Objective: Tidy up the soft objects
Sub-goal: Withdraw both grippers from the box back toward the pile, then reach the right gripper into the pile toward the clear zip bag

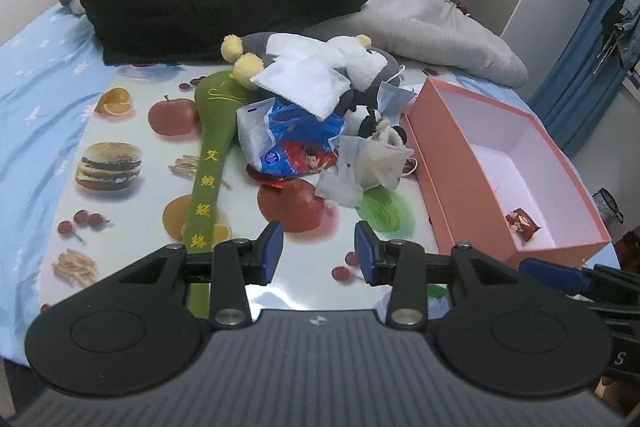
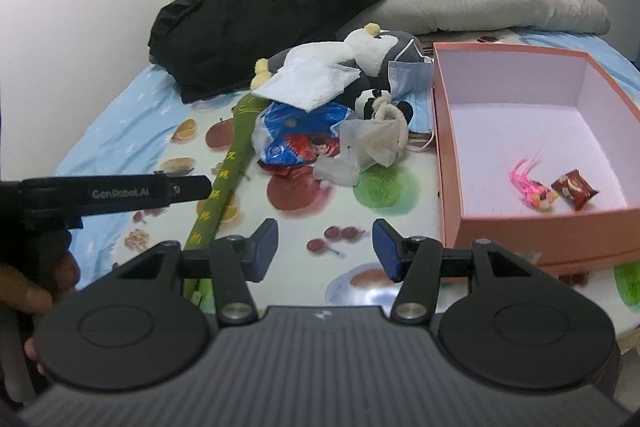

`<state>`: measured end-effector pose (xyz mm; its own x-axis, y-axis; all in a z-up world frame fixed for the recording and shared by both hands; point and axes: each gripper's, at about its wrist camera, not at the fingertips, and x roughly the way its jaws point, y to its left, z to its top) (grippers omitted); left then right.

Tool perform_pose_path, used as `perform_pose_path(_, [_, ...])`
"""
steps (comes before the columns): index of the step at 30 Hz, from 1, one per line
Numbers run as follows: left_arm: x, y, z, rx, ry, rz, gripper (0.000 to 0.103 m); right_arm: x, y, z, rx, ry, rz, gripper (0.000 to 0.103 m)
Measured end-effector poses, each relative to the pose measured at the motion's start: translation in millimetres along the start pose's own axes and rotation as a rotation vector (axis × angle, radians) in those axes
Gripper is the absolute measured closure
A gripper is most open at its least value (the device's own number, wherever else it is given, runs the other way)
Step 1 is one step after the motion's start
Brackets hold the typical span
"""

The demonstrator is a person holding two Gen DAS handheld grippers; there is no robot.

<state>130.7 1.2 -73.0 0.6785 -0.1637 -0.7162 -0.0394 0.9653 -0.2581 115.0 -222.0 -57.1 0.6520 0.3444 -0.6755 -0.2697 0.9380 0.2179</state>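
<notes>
- Left wrist view: left gripper [image 1: 319, 251] spread wide, holding nothing, above the fruit-print mat [image 1: 132, 195].
- Right gripper [image 2: 325, 247] likewise spread.
- Soft pile [image 2: 340, 107] lies beside the pink box [image 2: 532, 231].

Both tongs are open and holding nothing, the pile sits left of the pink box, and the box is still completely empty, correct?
Not quite: the box is not empty. The right wrist view shows a red snack packet and a small pink item on its floor. The rest holds: left tongs and right tongs are open and holding nothing, and the pile sits left of the box.
</notes>
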Motion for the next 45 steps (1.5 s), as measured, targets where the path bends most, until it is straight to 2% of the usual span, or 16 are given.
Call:
perform_pose_path(9, [53.7, -3.0, 21.7, 0.009, 0.032, -0.038, 0.058, 44.4, -11.3, 36.8, -0.005, 0.033, -0.034, 0.048])
perform_pose_path(18, [127.0, 12.1, 33.8, -0.039, 0.121, -0.067, 0.058, 100.7, -20.1, 63.5, -0.010, 0.089, -0.049, 0.048])
perform_pose_path(21, [150.0, 11.7, 35.9, -0.032, 0.140, -0.091, 0.038, 123.2, -25.0, 71.4, -0.003, 0.112, -0.060, 0.048])
perform_pose_path(28, [200.9, 9.9, 41.3, -0.009, 0.174, -0.111, 0.038, 168.6, -29.1, 87.2, -0.001, 0.151, -0.063, 0.048])
perform_pose_path(33, [227.5, 13.7, 47.7, -0.020, 0.183, -0.114, 0.039, 197.5, -37.1, 94.0, 0.001, 0.163, -0.130, 0.048])
perform_pose_path(39, [244.8, 10.9, 48.2, -0.032, 0.204, -0.145, 0.057, 225.6, -50.6, 94.1, 0.020, 0.194, -0.163, 0.050])
perform_pose_path(41, [245.6, 9.0, 47.0, -0.031, 0.203, -0.146, 0.062, 228.8, -51.9, 94.2, 0.027, 0.194, -0.151, 0.052])
perform_pose_path(43, [245.8, 8.2, 46.6, -0.031, 0.198, -0.130, 0.071, 229.9, -51.2, 95.0, 0.024, 0.195, -0.151, 0.057])
perform_pose_path(45, [245.0, 9.0, 46.9, -0.029, 0.194, -0.121, 0.075, 227.2, -49.6, 95.5, 0.022, 0.188, -0.149, 0.063])
